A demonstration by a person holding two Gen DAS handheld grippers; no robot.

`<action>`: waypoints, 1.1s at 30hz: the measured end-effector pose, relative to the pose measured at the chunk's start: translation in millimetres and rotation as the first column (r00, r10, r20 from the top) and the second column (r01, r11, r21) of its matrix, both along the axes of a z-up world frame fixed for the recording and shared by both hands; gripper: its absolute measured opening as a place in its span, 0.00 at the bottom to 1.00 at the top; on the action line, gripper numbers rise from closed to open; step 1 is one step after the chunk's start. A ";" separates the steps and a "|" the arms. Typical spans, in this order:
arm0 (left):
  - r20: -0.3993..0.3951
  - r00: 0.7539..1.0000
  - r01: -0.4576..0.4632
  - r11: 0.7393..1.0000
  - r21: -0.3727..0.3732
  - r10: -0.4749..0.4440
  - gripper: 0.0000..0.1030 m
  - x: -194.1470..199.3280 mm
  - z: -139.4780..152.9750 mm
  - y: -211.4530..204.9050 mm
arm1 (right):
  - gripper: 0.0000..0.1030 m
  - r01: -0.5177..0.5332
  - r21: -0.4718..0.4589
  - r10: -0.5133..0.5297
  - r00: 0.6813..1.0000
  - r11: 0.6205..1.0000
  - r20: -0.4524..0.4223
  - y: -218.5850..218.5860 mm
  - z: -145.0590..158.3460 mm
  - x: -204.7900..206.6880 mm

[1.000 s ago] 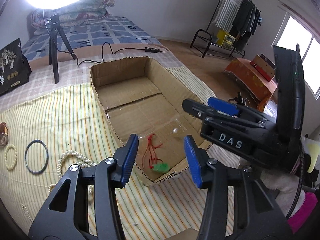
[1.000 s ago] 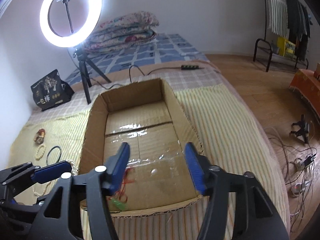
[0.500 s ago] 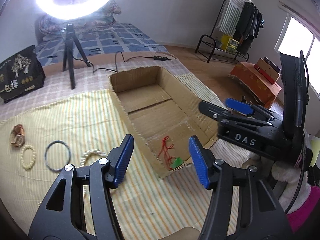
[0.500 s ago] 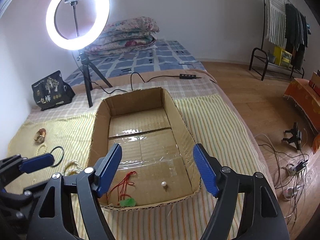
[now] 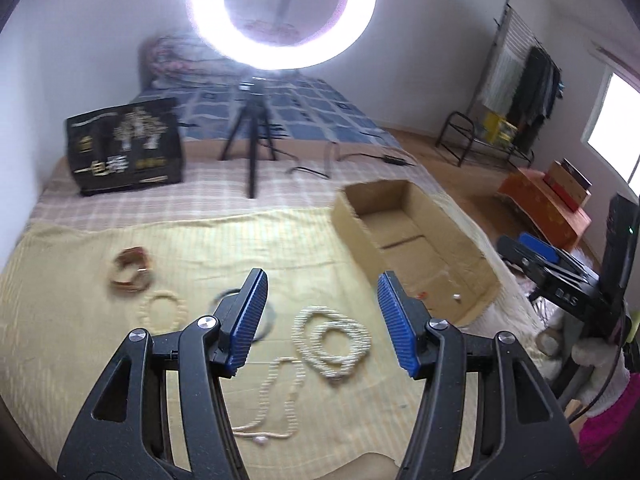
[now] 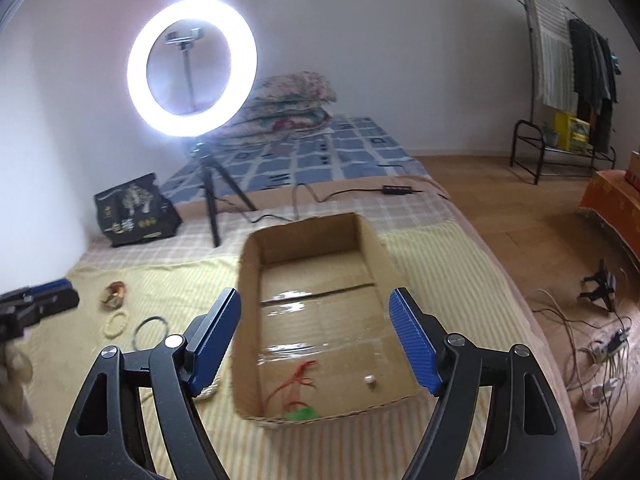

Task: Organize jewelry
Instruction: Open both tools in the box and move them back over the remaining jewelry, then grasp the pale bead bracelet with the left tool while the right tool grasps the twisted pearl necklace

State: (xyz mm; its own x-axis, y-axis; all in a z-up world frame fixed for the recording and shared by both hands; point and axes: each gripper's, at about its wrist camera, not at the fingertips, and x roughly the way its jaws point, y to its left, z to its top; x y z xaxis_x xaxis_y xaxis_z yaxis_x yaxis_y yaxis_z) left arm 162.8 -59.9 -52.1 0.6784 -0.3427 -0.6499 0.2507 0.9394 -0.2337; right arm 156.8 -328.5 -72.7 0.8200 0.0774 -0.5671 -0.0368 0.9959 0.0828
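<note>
Two handheld grippers hang above a bed draped in a yellow striped cloth (image 5: 208,240), both with blue-padded fingers spread wide and holding nothing. The left gripper (image 5: 322,320) is over a coiled pearl necklace (image 5: 332,338) lying on the cloth between its fingers, with a second strand of beads (image 5: 276,396) trailing nearer. To the left lie a dark ring bangle (image 6: 151,331), partly hidden, a pale bead bracelet (image 5: 162,312) and a brown bracelet (image 5: 130,274). The right gripper (image 6: 316,342) faces an open cardboard box (image 6: 250,280) on the cloth, to the right of the loose jewelry. Inside, at its near end, rest a red cord with a green pendant (image 6: 298,396) and a small white bead (image 6: 369,380). A lit ring light (image 6: 192,68) stands on a tripod at the far side.
</note>
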 end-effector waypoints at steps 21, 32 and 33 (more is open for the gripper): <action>-0.142 0.969 -0.207 0.978 -0.020 0.202 0.57 14.7 -35.6 122.6 | 0.73 -0.396 -0.005 0.376 0.874 0.918 -0.307 133.6 -60.3 17.3; -0.296 0.924 -0.263 0.964 -0.027 0.244 0.38 48.0 -92.1 138.6 | 0.40 -0.429 0.067 0.414 0.804 0.901 -0.427 143.0 -97.3 30.7; -0.309 0.919 -0.269 0.963 -0.033 0.246 0.36 52.1 -96.9 139.6 | 0.40 -0.429 0.070 0.415 0.801 0.901 -0.433 142.9 -99.4 32.1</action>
State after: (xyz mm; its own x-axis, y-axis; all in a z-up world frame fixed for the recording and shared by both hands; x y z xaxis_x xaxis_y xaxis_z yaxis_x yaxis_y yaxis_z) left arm 215.0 79.7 -149.1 0.5271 -0.2366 -0.8162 -0.0898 0.9396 -0.3304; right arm 188.9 -185.6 -172.1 0.3860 0.3361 -0.8591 -0.4217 0.8925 0.1597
